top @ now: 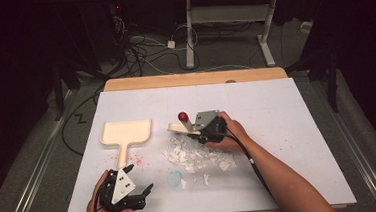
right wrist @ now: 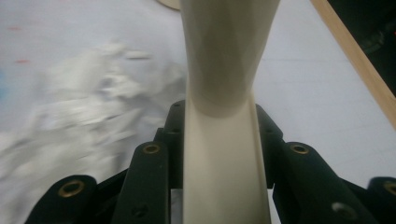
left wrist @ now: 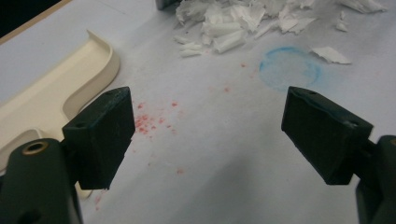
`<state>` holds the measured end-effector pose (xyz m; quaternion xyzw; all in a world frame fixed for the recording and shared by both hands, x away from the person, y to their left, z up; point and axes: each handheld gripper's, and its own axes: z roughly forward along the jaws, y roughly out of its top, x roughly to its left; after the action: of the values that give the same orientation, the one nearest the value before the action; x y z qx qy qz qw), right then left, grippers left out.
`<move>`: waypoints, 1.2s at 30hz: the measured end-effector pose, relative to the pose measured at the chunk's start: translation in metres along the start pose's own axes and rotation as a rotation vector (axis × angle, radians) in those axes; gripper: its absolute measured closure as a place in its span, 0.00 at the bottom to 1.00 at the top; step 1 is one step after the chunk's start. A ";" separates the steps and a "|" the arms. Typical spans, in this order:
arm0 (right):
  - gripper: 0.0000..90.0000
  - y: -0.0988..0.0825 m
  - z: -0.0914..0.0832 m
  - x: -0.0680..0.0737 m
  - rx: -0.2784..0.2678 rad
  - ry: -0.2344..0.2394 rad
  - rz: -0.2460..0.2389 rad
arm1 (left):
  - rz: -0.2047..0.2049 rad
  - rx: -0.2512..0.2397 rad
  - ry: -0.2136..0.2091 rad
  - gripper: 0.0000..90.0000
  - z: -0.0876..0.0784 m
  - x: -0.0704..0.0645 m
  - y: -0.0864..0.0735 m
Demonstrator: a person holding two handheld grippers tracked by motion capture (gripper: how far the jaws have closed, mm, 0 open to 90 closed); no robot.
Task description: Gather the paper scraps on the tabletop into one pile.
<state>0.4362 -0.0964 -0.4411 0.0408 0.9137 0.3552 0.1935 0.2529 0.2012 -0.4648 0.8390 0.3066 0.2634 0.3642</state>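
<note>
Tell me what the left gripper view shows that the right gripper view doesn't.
Left gripper view: the left gripper with jaws wide apart and nothing between them, the cream plastic dustpan at the left, red speckles and a faint blue ring stain on the sheet.

Right gripper view: the right gripper shut on a cream plastic brush handle, plus the wooden table edge.

Both share: the white table sheet and the pile of torn white paper scraps, blurred in the right gripper view.

Smooth cream plastic dustpan point(top: 126, 132), torn white paper scraps point(top: 195, 158), seemingly matt white table cover point(top: 288, 129)
</note>
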 end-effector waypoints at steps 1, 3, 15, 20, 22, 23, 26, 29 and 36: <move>0.75 -0.003 -0.006 0.004 -0.024 0.043 -0.001 | 0.007 0.005 -0.004 0.18 0.000 -0.001 0.001; 0.75 -0.007 -0.015 0.011 -0.042 0.067 -0.026 | 0.009 0.007 -0.009 0.18 0.001 -0.003 0.001; 0.76 -0.012 -0.060 0.025 -0.123 0.045 -0.052 | 0.009 0.020 -0.007 0.18 0.003 -0.004 0.001; 0.76 -0.006 -0.057 0.014 -0.131 -0.011 -0.025 | 0.008 0.023 -0.010 0.18 0.004 -0.004 0.001; 0.76 -0.001 -0.054 0.010 -0.133 -0.039 -0.023 | 0.009 0.022 -0.009 0.18 0.004 -0.004 0.001; 0.76 0.002 -0.051 0.006 -0.143 -0.045 -0.006 | 0.008 0.024 -0.013 0.18 0.004 -0.004 0.001; 0.76 0.010 -0.040 -0.001 -0.146 -0.047 0.020 | 0.006 0.024 -0.017 0.18 0.005 -0.003 0.000; 0.76 0.020 -0.019 -0.002 -0.105 -0.053 -0.001 | 0.013 0.025 -0.022 0.18 0.005 -0.004 0.001; 0.76 0.030 0.016 0.007 -0.054 0.028 -0.021 | 0.017 0.033 -0.029 0.18 0.006 -0.004 0.000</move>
<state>0.4345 -0.0626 -0.4347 0.0209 0.9068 0.3781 0.1853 0.2541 0.1959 -0.4694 0.8512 0.2985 0.2494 0.3525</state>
